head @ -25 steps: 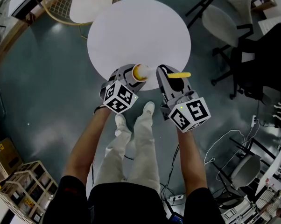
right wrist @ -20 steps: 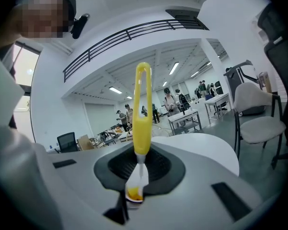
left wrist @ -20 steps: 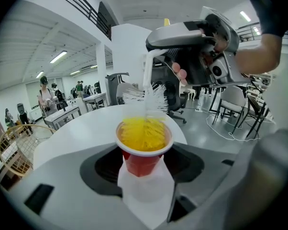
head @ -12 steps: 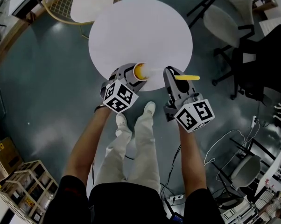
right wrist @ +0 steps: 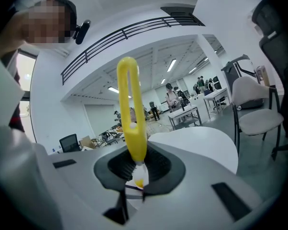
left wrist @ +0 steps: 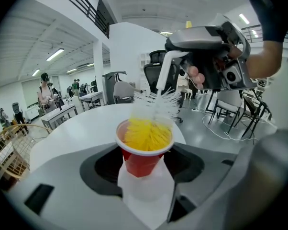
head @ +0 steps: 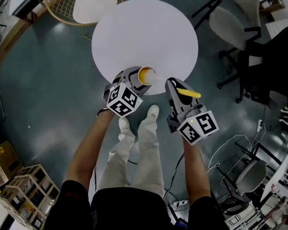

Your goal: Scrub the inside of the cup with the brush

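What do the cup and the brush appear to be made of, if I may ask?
The cup looks like thin disposable plastic: glossy red wall, rolled white rim, though coated paper cannot be ruled out. The brush has fine yellow and white bristles, probably synthetic, as they stand stiff and separate. Its handle seems smooth moulded plastic, uniformly yellow with a slight sheen.

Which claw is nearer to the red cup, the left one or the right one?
Left. The left claw grips the red cup between its jaws. The right claw is apart, beside it, holding the brush, whose bristles reach into it.
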A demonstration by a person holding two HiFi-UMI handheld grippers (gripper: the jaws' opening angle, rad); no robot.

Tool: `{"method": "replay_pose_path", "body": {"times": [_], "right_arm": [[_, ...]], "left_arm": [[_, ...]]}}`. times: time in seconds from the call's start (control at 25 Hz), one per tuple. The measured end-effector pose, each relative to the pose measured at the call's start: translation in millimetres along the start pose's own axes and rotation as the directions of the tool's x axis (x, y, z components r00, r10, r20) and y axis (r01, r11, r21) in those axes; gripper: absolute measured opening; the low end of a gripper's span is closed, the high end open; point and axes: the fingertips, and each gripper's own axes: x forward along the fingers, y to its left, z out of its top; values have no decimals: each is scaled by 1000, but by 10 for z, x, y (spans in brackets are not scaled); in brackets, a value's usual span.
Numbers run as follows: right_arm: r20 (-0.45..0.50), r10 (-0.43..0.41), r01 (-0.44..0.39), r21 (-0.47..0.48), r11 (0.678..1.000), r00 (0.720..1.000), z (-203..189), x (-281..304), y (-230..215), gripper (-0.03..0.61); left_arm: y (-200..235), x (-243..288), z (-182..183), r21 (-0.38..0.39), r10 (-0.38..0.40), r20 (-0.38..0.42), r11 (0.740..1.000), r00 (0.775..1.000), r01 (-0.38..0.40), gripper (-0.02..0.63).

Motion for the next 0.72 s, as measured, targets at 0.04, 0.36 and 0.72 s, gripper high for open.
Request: {"method": "replay_pose_path", "body": {"times": [0.04, 0.36, 0.72], "right_arm": [[-1, 2, -2, -8, 1000, 1000, 7, 16, 21, 46], [-3, 17, -17, -49, 999, 1000, 54, 132, 121, 46], [21, 14, -12, -58, 998, 1000, 150, 215, 59, 46]], "left_arm": [[-1, 1, -2, -2, -4, -1, 1000, 1000, 4, 278], [-6, -16, -30, -6, 0, -10, 1000, 1000, 0, 276], [-50, -12, -13, 70, 29, -25, 997, 999, -27, 276]]}}
